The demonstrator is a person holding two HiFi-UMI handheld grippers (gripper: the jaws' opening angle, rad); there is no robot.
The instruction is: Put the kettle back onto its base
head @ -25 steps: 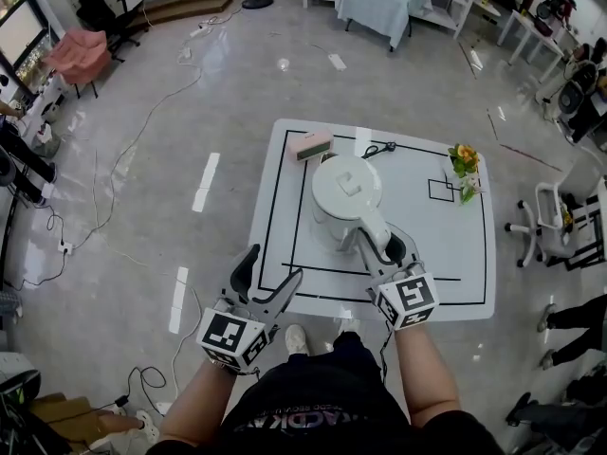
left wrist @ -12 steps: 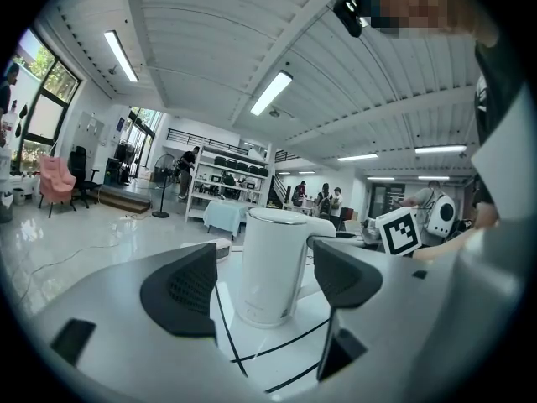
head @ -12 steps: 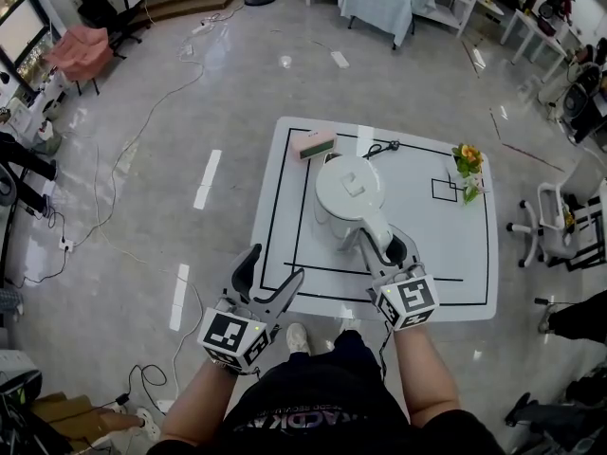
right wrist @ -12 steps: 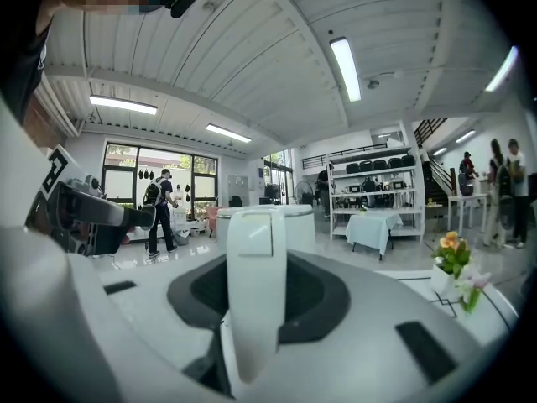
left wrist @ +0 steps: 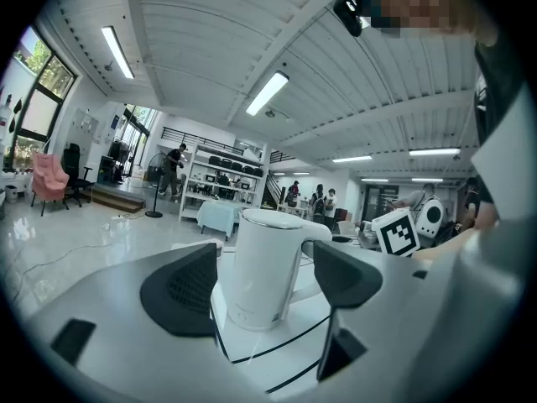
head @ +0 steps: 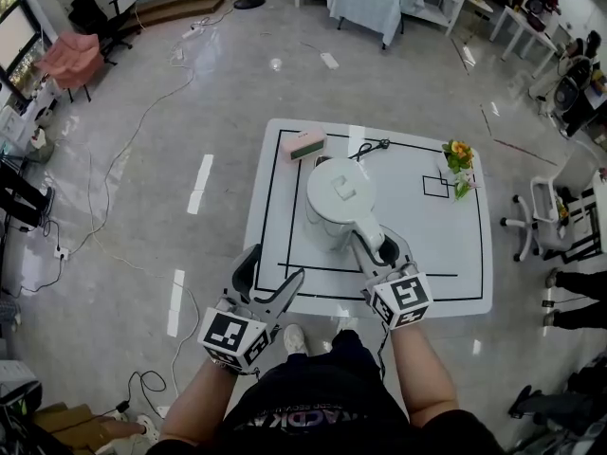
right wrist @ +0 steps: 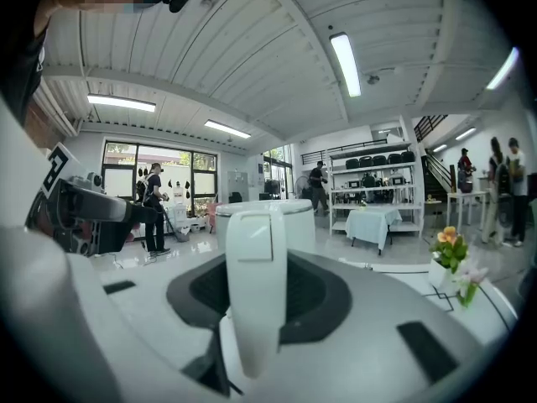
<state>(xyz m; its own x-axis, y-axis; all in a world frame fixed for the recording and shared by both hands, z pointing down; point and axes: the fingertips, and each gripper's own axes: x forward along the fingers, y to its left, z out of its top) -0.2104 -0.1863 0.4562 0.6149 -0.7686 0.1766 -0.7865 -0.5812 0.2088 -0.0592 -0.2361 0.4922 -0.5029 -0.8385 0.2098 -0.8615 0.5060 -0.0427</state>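
A white kettle (head: pixel 340 197) stands upright on the white table (head: pixel 455 263), inside the black-lined rectangle. I cannot tell whether its base is under it. My right gripper (head: pixel 375 245) reaches in from the near side. The kettle's handle (right wrist: pixel 256 292) stands between the jaws, and the dark pads still lie against both its sides as the jaws begin opening. My left gripper (head: pixel 275 265) hovers open at the table's near edge, left of the kettle (left wrist: pixel 264 267) and apart from it, with nothing held between its fingers.
A pink and green block (head: pixel 303 144) lies at the table's far left. A black cable (head: pixel 365 148) lies just behind the kettle. A small pot of flowers (head: pixel 460 164) stands at the far right. A white chair (head: pixel 545 221) is beside the table's right edge.
Only the head view has shifted slightly. The kettle and both grippers keep their places on the table.
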